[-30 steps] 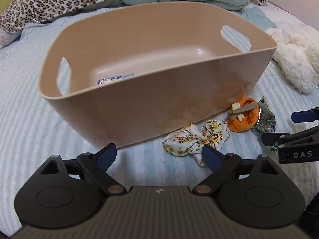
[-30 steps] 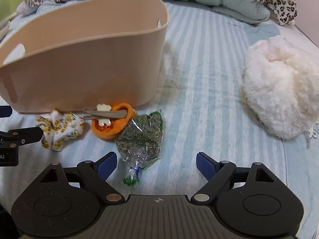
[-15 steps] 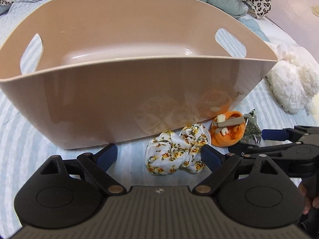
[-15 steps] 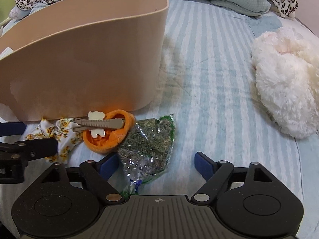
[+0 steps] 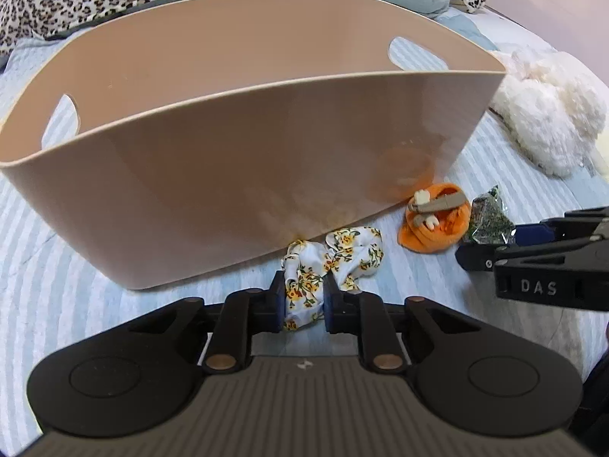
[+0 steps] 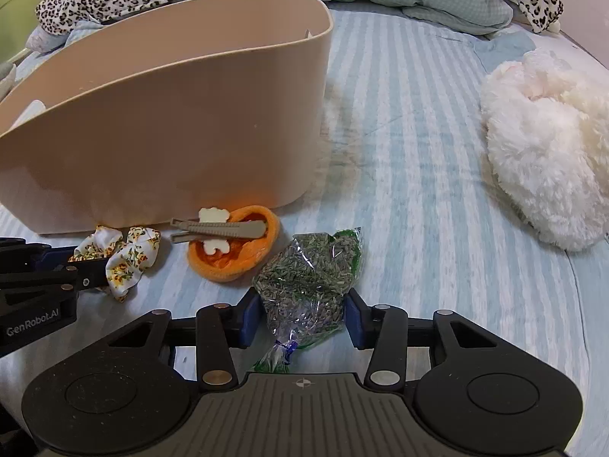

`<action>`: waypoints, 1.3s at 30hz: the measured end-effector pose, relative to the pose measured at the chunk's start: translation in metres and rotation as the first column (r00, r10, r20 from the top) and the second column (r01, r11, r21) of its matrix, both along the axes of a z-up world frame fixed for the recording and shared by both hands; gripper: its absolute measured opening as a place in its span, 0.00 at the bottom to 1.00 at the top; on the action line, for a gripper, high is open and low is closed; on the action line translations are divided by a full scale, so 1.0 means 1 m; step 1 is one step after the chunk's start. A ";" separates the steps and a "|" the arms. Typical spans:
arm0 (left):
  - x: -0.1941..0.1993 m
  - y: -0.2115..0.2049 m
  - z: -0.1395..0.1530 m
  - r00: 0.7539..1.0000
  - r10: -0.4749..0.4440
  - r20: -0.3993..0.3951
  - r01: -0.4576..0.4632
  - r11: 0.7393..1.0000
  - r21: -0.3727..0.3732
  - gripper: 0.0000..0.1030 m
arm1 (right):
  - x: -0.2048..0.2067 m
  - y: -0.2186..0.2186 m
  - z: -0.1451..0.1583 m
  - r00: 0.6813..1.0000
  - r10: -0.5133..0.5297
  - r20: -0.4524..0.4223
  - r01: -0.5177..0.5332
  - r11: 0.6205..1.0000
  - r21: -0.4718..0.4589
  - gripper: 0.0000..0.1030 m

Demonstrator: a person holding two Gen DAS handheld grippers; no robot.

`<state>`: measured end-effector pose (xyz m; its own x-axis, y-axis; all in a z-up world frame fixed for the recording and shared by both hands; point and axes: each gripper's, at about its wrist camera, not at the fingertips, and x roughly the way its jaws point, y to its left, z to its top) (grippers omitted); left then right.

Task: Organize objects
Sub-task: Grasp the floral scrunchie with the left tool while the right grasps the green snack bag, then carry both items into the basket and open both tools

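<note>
We are pinching a floral scrunchie (image 5: 304, 289), white with yellow and orange flowers, between the pads of our left gripper (image 5: 303, 299) at lower centre of the left view; it is lying on the striped bedsheet (image 6: 411, 160) just in front of the beige tub (image 5: 243, 160). Our right gripper (image 6: 302, 314) is closing on one clear bag of dried green herbs (image 6: 310, 285) (pads touching both sides, bag bulging between them) at lower centre of the right view. We are counting one scrunchie, one bag, one orange pouch (image 6: 236, 255) carrying one grey hair clip (image 6: 219, 228), one tub and one white fluffy toy (image 6: 548, 160). Only the left view is showing the tub's two handle cutouts; only the right view is showing the bag's tied neck.
</note>
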<state>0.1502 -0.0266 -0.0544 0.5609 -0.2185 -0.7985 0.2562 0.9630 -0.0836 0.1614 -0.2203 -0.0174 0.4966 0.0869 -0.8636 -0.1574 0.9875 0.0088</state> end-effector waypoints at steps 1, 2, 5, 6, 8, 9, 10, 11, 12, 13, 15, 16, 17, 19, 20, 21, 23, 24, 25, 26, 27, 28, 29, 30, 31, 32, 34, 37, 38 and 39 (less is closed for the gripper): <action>-0.002 0.001 0.001 1.000 -0.002 0.002 0.002 1.000 0.001 0.16 | -0.001 0.000 0.001 1.000 -0.003 0.000 0.003 1.000 0.006 0.41; -0.003 0.001 0.002 1.000 -0.003 0.003 0.003 1.000 -0.001 0.15 | -0.002 -0.001 0.002 1.000 -0.005 -0.001 0.005 1.000 0.013 0.41; -0.009 0.005 0.005 1.000 0.003 0.004 -0.003 1.000 -0.002 0.14 | -0.007 -0.003 0.006 1.000 -0.012 0.002 0.011 1.000 0.029 0.41; -0.013 0.008 0.006 1.000 0.005 0.006 -0.005 1.000 -0.003 0.14 | -0.009 -0.003 0.008 1.000 -0.012 0.006 0.012 0.999 0.032 0.41; -0.017 0.009 0.010 1.000 0.006 0.011 -0.006 1.000 -0.003 0.13 | -0.014 -0.003 0.012 1.000 -0.013 0.014 0.012 0.999 0.042 0.40; -0.019 0.010 0.011 1.000 0.004 0.014 -0.004 1.000 -0.002 0.13 | -0.016 -0.003 0.014 1.000 -0.013 0.019 0.012 0.999 0.048 0.40; -0.022 0.011 0.013 1.000 0.002 0.018 -0.002 1.000 0.000 0.13 | -0.019 -0.003 0.016 1.000 -0.013 0.022 0.012 0.998 0.055 0.40; -0.024 0.012 0.015 1.000 0.001 0.021 -0.001 1.000 0.002 0.13 | -0.022 -0.004 0.018 1.000 -0.014 0.026 0.012 0.998 0.063 0.40; -0.022 0.009 0.017 1.000 0.001 0.025 -0.001 1.000 0.002 0.13 | -0.024 -0.004 0.020 0.999 -0.015 0.030 0.013 0.998 0.069 0.40; -0.024 0.009 0.020 1.000 0.002 0.031 -0.002 1.000 0.002 0.13 | -0.027 -0.004 0.023 0.999 -0.014 0.035 0.011 0.997 0.075 0.40; -0.029 0.011 0.026 0.999 0.000 0.049 0.000 1.000 0.002 0.13 | -0.031 -0.005 0.028 0.999 -0.012 0.048 0.008 0.997 0.082 0.40; -0.032 0.011 0.030 0.998 -0.002 0.061 0.002 1.000 0.001 0.13 | -0.033 -0.005 0.032 0.998 -0.010 0.056 0.006 0.996 0.085 0.40; -0.035 0.011 0.034 0.997 -0.003 0.074 0.003 1.000 0.001 0.13 | -0.035 -0.005 0.036 0.998 -0.009 0.066 0.003 0.996 0.091 0.40; -0.040 0.011 0.043 0.995 -0.004 0.097 0.005 1.000 -0.001 0.13 | -0.040 -0.005 0.044 0.996 -0.006 0.085 -0.003 0.995 0.099 0.40; -0.043 0.012 0.047 0.994 -0.004 0.108 0.004 1.000 0.000 0.13 | -0.042 -0.005 0.049 0.995 -0.004 0.096 -0.006 0.995 0.103 0.40; -0.046 0.013 0.052 0.993 -0.004 0.117 0.004 1.000 0.001 0.13 | -0.044 -0.005 0.053 0.994 -0.003 0.107 -0.008 0.994 0.108 0.40; -0.051 0.016 0.060 0.991 0.001 0.134 0.000 1.000 -0.005 0.13 | -0.047 -0.007 0.061 0.992 -0.004 0.128 -0.012 0.993 0.119 0.40; -0.053 0.016 0.063 0.990 0.003 0.142 -0.002 1.000 -0.008 0.13 | -0.048 -0.008 0.065 0.991 -0.004 0.136 -0.013 0.992 0.124 0.40; -0.055 0.018 0.068 0.989 0.006 0.151 -0.004 1.000 -0.012 0.13 | -0.050 -0.008 0.068 0.990 -0.004 0.144 -0.015 0.992 0.129 0.40; -0.057 0.019 0.072 0.987 0.008 0.159 -0.005 1.000 -0.016 0.13 | -0.051 -0.010 0.072 0.988 -0.003 0.152 -0.018 0.991 0.132 0.40; -0.059 0.021 0.077 0.986 0.010 0.169 -0.006 1.000 -0.020 0.13 | -0.053 -0.010 0.076 0.987 -0.004 0.162 -0.019 0.991 0.135 0.40; -0.061 0.022 0.082 0.984 0.010 0.180 -0.006 1.000 -0.021 0.13 | -0.054 -0.010 0.080 0.985 -0.003 0.175 -0.021 0.991 0.135 0.40; -0.062 0.023 0.087 0.981 0.011 0.194 -0.007 1.000 -0.022 0.13 | -0.056 -0.010 0.084 0.982 -0.002 0.186 -0.024 0.990 0.136 0.40; -0.063 0.023 0.092 0.978 0.011 0.209 -0.007 1.000 -0.020 0.13 | -0.057 -0.010 0.087 0.980 -0.001 0.198 -0.027 0.990 0.138 0.40; -0.065 0.024 0.097 0.974 0.011 0.227 -0.008 1.000 -0.015 0.13 | -0.057 -0.010 0.091 0.978 0.000 0.208 -0.030 0.989 0.143 0.40; -0.066 0.024 0.101 0.969 0.012 0.245 -0.010 1.000 -0.008 0.13 | -0.057 -0.011 0.096 0.976 0.000 0.219 -0.033 0.989 0.148 0.40; -0.067 0.024 0.109 0.960 0.018 0.281 -0.020 1.000 0.005 0.13 | -0.058 -0.009 0.105 0.969 -0.004 0.248 -0.035 0.987 0.154 0.40; -0.065 0.027 0.121 0.950 0.018 0.313 -0.021 1.000 0.008 0.13 | -0.057 -0.006 0.118 0.956 0.002 0.294 -0.049 0.987 0.154 0.40; -0.064 0.027 0.124 0.946 0.019 0.324 -0.024 1.000 0.012 0.13 | -0.056 -0.004 0.122 0.952 0.006 0.307 -0.055 0.987 0.153 0.40; -0.064 0.027 0.127 0.942 0.020 0.335 -0.027 1.000 0.015 0.13 | -0.054 -0.002 0.126 0.948 0.008 0.317 -0.060 0.986 0.155 0.40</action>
<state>0.0866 0.0007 0.0730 0.8016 -0.1883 -0.5674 0.2434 0.9697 0.0220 0.1079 -0.2222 0.1087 0.7345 0.2331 -0.6373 -0.2112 0.9710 0.1117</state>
